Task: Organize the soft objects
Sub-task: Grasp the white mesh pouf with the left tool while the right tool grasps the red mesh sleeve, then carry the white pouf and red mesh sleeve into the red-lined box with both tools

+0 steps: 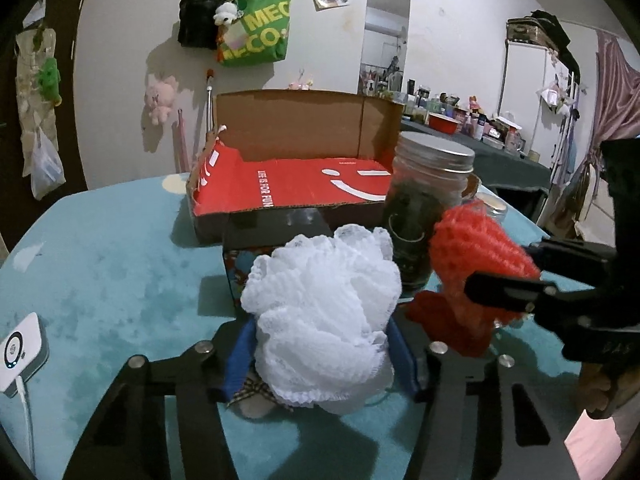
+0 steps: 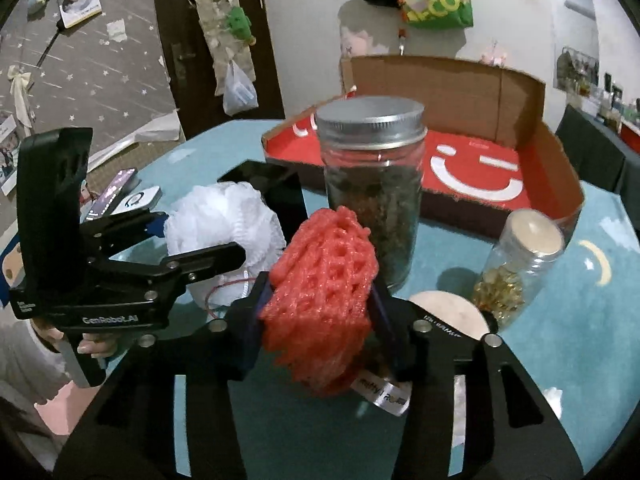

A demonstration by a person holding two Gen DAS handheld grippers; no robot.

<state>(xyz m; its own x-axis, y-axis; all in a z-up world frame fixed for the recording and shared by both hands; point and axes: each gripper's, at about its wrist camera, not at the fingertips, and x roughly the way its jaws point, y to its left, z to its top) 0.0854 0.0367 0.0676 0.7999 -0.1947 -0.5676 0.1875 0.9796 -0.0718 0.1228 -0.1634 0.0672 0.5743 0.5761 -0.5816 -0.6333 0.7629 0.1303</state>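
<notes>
White mesh puff [image 1: 320, 320]: clamped between the blue pads of the left gripper [image 1: 322, 344], jaws part-closed and pressing its sides in; it sits low over the teal table [image 1: 120, 264], toward the near edge. A plaid scrap shows beneath it; cannot tell what that is.

Red mesh puff [image 2: 320, 304]: squeezed between the pads of the right gripper [image 2: 318, 320], jaws likewise part-closed on it. A printed label hangs from its underside. It is just beside the white puff, to that puff's right.

Directly behind the red puff: tall glass jar [image 2: 374, 200], metal lid, upright, dark contents. Near the table's right edge a smaller jar [image 2: 520, 264] leans, yellowish contents.

Toward the far edge: open cardboard box [image 1: 304, 192], red liner with a white smiley, back flap up. A small dark box [image 1: 276, 224] stands between it and the white puff.

Near the left edge: white device [image 1: 20, 352] with cable.
</notes>
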